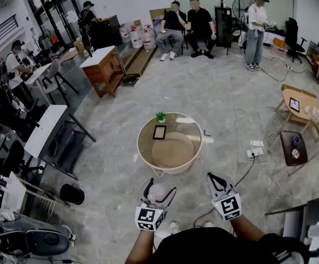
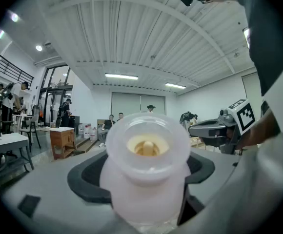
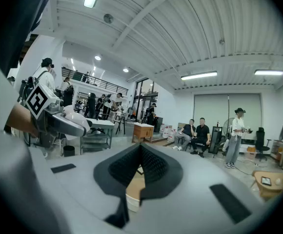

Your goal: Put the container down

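Note:
A translucent white container (image 2: 147, 165) with a wide round mouth sits between the black pads of my left gripper (image 1: 157, 190), which is shut on it. In the head view the container (image 1: 156, 192) is held low, in front of the person's body and short of the round table (image 1: 141, 149). My right gripper (image 1: 216, 179) hangs beside it to the right. Its jaws (image 3: 140, 149) meet at the tips with nothing between them. The left gripper (image 3: 58, 122) and the container show at the left of the right gripper view.
On the round table stand a small green plant (image 1: 160, 116) and a black frame (image 1: 159, 132). A power strip with cables (image 1: 254, 153) lies on the floor to its right. A white desk (image 1: 47, 128) is at left, a low wooden table (image 1: 305, 109) at right, people (image 1: 184, 21) at the back.

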Demonstrator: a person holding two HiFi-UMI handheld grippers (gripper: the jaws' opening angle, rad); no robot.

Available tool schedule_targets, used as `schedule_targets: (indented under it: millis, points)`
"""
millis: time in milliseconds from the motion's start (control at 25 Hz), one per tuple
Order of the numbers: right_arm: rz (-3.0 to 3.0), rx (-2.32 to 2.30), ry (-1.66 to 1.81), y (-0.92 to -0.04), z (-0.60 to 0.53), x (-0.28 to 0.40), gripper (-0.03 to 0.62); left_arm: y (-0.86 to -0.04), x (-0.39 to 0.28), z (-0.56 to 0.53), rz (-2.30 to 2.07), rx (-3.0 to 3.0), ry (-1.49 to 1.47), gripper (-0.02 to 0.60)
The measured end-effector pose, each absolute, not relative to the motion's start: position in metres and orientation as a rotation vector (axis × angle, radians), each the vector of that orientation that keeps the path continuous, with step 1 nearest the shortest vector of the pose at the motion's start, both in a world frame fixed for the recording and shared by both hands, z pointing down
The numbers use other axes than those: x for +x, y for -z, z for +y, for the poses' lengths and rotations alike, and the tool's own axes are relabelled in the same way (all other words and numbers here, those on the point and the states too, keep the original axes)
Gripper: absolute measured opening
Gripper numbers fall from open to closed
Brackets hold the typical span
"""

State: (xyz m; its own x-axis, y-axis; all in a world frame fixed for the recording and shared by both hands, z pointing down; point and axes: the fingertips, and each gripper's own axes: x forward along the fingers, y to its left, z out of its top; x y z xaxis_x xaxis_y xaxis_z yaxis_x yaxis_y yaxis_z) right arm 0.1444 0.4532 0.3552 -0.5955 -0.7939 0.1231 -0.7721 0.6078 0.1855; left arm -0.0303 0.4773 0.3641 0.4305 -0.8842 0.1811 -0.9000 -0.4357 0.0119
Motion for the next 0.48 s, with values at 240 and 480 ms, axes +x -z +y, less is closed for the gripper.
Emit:
schedule_targets:
  millis: [240, 480]
  points:
    - [-2.642, 1.297, 0.152, -0.353, 0.453, 0.134, -0.002, -0.363, -0.034, 0.477, -1.591, 2.572, -0.218, 0.417]
    - [-2.649, 1.259, 0.162, -0.363, 0.457, 0.113, -0.002, -0.364, -0.046, 0.476, -1.569, 2.588, -0.218, 0.417]
